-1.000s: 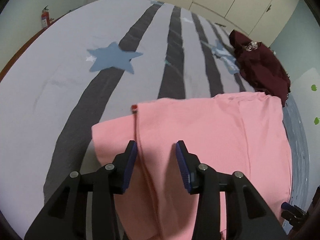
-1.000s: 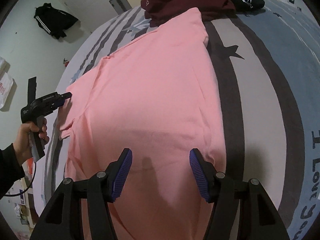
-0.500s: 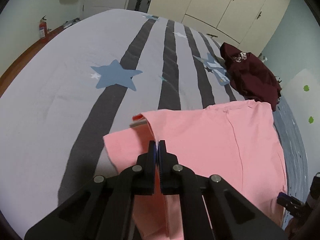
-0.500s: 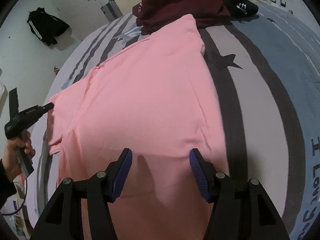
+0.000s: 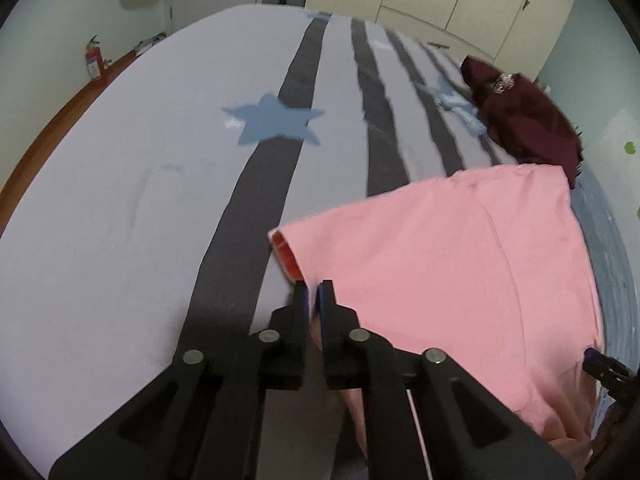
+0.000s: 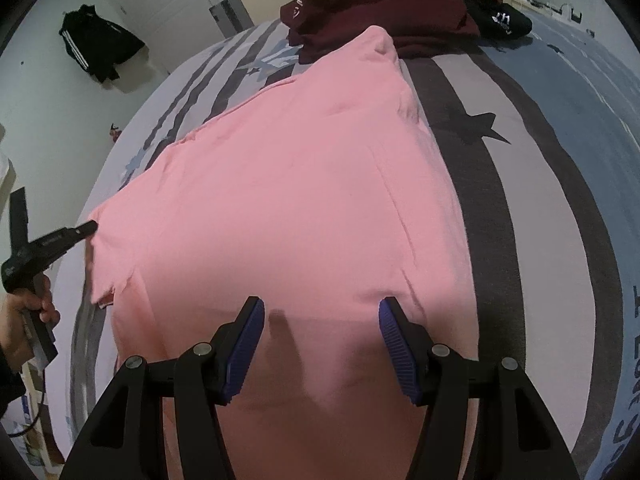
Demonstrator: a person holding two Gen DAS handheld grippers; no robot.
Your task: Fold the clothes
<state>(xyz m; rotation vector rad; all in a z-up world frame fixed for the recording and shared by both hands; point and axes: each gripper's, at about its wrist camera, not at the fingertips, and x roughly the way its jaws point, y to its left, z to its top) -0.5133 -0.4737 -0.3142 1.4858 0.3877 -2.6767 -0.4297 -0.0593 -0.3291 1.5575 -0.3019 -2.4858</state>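
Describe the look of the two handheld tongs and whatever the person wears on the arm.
Both tongs are matte black plastic linkages with silver round pivot bolts. The right tongs carry ribbed blue-purple pads; the left tongs show the same blue only as thin pad edges. From the side, the left unit has a pistol-style black grip, faint white lettering and a black cable. The sleeve is dark.

The shirt [image 6: 280,208] was plain salmon pink, its sleeve opening showing a brighter orange-red inside. The bedspread [image 5: 120,200] was pale lilac-grey with dark charcoal stripes and a dusty blue star [image 5: 274,122]; towards its right edge it turned slate blue with dark lettering. At its far edge lay a maroon garment [image 6: 380,8] and a black one [image 6: 502,20] with white print. Both grippers were black with blue ribbed pads [image 6: 394,340].
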